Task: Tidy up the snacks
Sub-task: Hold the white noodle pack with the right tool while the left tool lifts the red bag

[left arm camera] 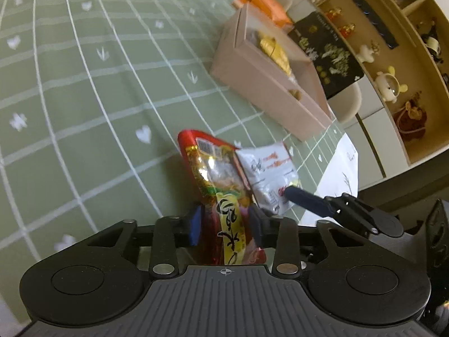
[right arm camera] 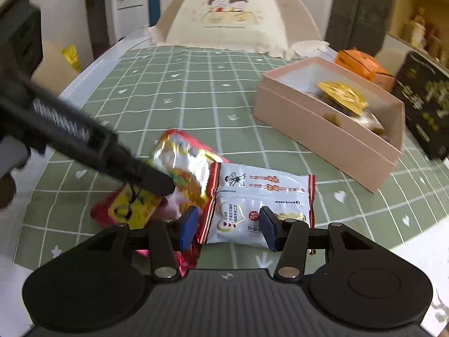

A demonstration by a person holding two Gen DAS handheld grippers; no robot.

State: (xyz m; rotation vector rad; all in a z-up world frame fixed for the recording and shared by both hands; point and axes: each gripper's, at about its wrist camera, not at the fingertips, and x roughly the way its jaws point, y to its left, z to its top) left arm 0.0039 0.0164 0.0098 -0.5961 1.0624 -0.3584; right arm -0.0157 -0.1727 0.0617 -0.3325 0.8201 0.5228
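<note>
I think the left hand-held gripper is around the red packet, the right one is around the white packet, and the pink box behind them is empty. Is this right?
Not quite: the pink box is not empty. The right wrist view shows a yellow packet and other snacks inside. The rest holds: left hand-held gripper at the red packet, right hand-held gripper at the white packet.

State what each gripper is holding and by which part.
The left gripper is shut on the red snack packet, gripping its near end. The right gripper straddles the near part of the white snack packet; a firm hold cannot be told.
</note>
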